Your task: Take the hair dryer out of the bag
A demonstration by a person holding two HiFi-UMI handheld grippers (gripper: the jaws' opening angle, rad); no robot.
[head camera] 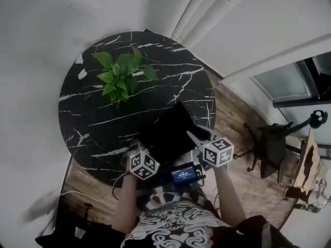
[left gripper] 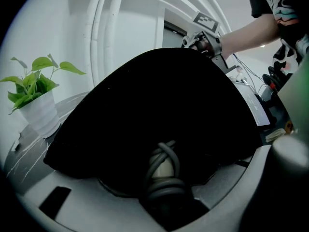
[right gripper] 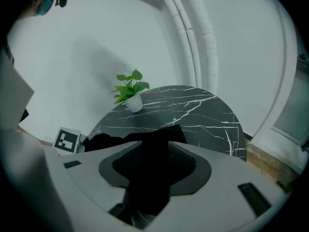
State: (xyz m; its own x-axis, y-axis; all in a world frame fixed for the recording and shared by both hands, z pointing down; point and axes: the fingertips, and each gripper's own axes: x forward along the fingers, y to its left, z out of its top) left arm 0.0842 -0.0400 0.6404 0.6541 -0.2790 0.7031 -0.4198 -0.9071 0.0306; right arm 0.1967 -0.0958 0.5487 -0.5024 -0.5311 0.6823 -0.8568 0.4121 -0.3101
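A black bag lies at the near right of the round black marble table. In the left gripper view the bag fills the picture. From its mouth shows the pale handle of the hair dryer, with grey cord wound round it. My left gripper is at the bag's near left edge, its jaws set wide and closed on that handle. My right gripper is at the bag's near right corner. Its jaws stand apart with a fold of the bag lying loosely between them.
A potted plant in a white pot stands at the far left of the table. A small device with a blue screen sits at the person's waist. A dark chair is on the wooden floor to the right.
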